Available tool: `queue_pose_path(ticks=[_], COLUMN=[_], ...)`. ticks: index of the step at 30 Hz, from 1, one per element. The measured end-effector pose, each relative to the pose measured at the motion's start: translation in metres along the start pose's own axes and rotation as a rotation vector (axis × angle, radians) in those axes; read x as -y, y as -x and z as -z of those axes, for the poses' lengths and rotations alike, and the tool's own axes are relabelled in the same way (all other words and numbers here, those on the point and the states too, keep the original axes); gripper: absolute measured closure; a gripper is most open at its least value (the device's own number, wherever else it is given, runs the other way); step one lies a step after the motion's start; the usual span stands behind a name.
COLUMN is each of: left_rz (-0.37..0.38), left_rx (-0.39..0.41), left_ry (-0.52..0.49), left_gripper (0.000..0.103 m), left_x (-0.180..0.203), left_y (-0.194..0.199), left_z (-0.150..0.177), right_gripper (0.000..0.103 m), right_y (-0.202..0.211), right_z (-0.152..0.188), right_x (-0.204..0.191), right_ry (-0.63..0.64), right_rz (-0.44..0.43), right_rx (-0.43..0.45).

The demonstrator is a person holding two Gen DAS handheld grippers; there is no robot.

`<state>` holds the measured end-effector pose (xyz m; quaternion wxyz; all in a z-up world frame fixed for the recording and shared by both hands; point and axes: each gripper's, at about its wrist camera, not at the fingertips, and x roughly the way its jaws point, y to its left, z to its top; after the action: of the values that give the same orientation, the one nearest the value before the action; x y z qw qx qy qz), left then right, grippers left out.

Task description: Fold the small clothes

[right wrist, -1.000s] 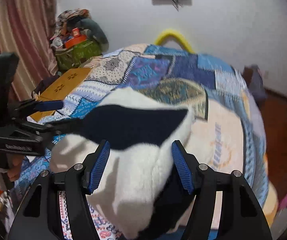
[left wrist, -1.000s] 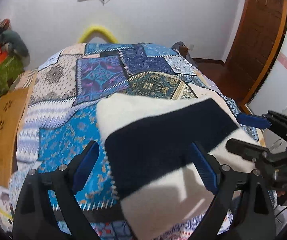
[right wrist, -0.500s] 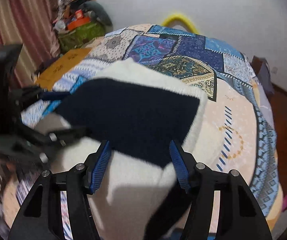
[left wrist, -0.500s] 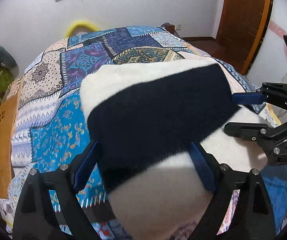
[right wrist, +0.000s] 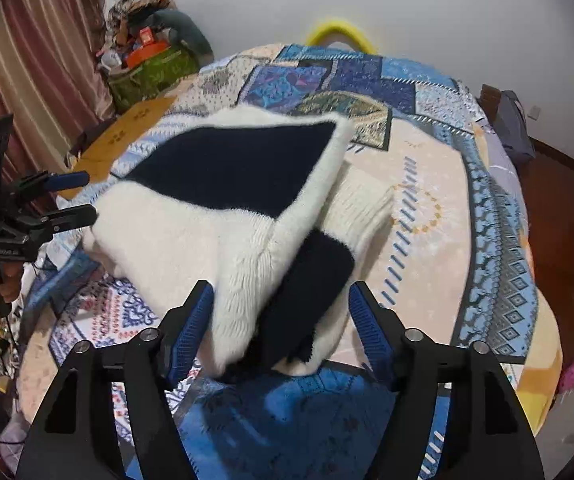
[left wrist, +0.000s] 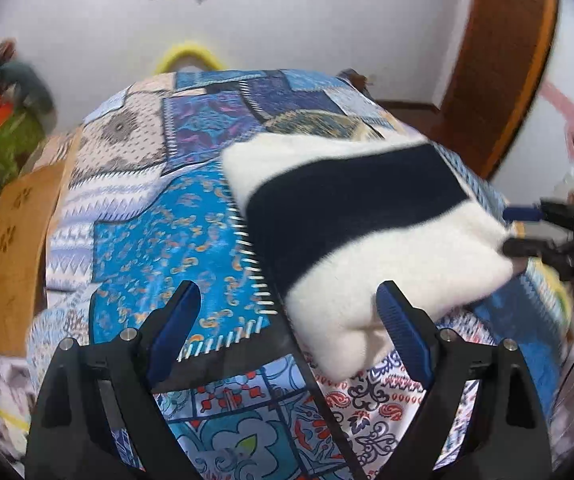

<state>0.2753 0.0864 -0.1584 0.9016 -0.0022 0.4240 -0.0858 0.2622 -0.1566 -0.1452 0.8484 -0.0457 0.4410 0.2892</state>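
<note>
A fluffy white garment with a wide navy band lies folded on the patchwork bedspread. My left gripper stands open at its near left corner; the white corner lies just inside the right finger, unpressed. In the right wrist view the garment shows a folded layer with a navy flap underneath. My right gripper has its jaws opening, with the near fold between them and the right pad clear of the cloth. Each gripper shows in the other's view: the left gripper and the right gripper, at opposite sides of the garment.
A yellow hoop rises behind the bed's far end. A green bag with clutter stands by a striped curtain. A tan board lies along the bed's left edge. A wooden door and a dark bag are on the right.
The garment has come down onto the bedspread. My left gripper has pulled back and left, so the cloth now lies toward its right finger. My right gripper's jaws have widened.
</note>
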Motion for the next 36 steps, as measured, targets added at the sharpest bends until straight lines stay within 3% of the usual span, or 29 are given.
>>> queue_pose_path(ticks=[2, 6, 11, 16, 20, 24, 26, 29, 36], left_rz=[0.032, 0.12, 0.19, 0.33, 0.336, 0.337, 0.324, 0.293, 0.26], left_rx=[0.007, -0.039, -0.144, -0.235, -0.283, -0.261, -0.242, -0.206, -0.101], left_ry=[0.074, 0.183, 0.261, 0.375, 0.373, 0.4, 0.4, 0.359, 0.302], left_gripper=[0.012, 0.012, 0.012, 0.012, 0.012, 0.026, 0.041, 0.051, 0.054], left_x=[-0.011, -0.021, -0.02, -0.019, -0.007, -0.007, -0.006, 0.001, -0.002], left_y=[0.002, -0.016, -0.058, -0.091, -0.111, -0.107, -0.099, -0.081, -0.024], left_z=[-0.007, -0.018, -0.021, -0.023, -0.025, -0.026, -0.028, -0.032, -0.05], right_gripper=[0.019, 0.013, 0.012, 0.012, 0.013, 0.029, 0.047, 0.063, 0.067], right_y=[0.007, 0.006, -0.024, -0.063, -0.079, -0.077, -0.071, -0.056, -0.023], right_z=[-0.004, -0.015, -0.018, -0.015, -0.018, -0.019, -0.02, -0.025, -0.043], right_x=[0.001, 0.011, 0.036, 0.05, 0.048, 0.044, 0.038, 0.024, 0.0], right_ry=[-0.016, -0.095, -0.256, -0.331, -0.349, -0.349, -0.325, -0.25, -0.202], right_rz=[0.012, -0.014, -0.082, -0.163, -0.221, -0.238, -0.217, -0.171, -0.161], right_rx=[0.024, 0.051, -0.012, -0.09, -0.11, -0.094, -0.088, -0.062, 0.029])
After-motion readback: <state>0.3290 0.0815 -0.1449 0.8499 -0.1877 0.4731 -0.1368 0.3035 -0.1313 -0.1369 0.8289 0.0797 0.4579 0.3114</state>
